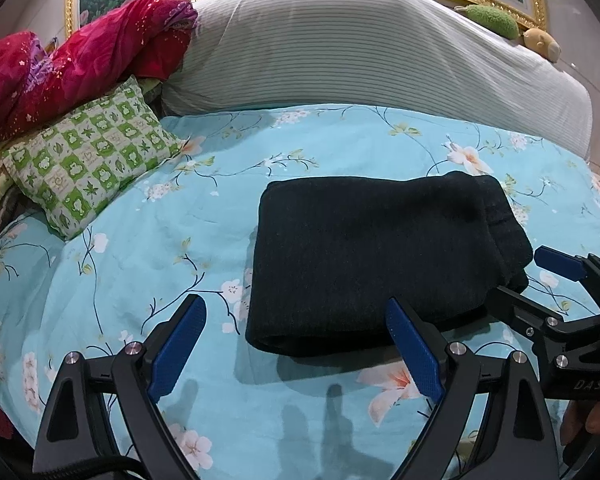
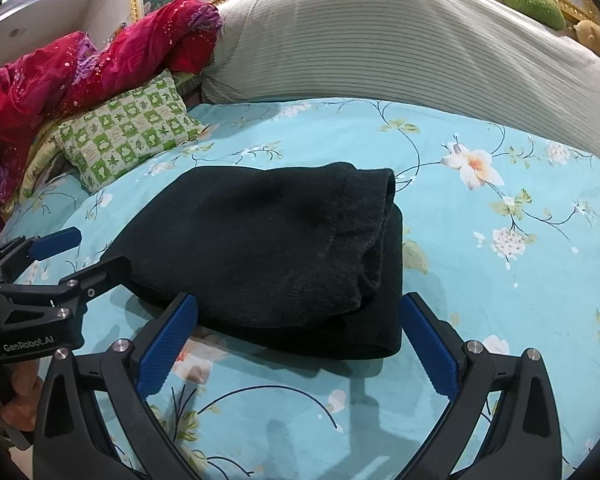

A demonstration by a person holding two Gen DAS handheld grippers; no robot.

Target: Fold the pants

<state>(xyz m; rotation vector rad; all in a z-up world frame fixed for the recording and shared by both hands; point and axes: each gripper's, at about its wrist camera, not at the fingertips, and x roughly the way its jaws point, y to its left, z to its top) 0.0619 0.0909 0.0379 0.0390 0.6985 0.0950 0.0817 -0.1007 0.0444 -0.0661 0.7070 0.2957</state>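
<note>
Black pants (image 1: 360, 260) (image 2: 268, 248) lie folded into a thick rectangle on the turquoise floral bedsheet (image 1: 180, 240) (image 2: 500, 280). My left gripper (image 1: 294, 304) stands open at the near edge of the pants; its right blue pad overlaps the fabric's front edge and holds nothing. My right gripper (image 2: 298, 300) is open too, its fingers straddling the pants' near right corner without pinching it. Each gripper shows in the other's view: the right gripper (image 1: 528, 276) at the pants' right end, the left gripper (image 2: 96, 248) at their left end.
A green checked pillow (image 1: 88, 160) (image 2: 128, 128) and a red quilt (image 1: 80, 64) lie at the back left. A large striped grey duvet (image 1: 360, 48) fills the back, with plush toys (image 1: 492, 20) and a gold-framed picture behind. A hand (image 2: 16, 392) holds the left gripper.
</note>
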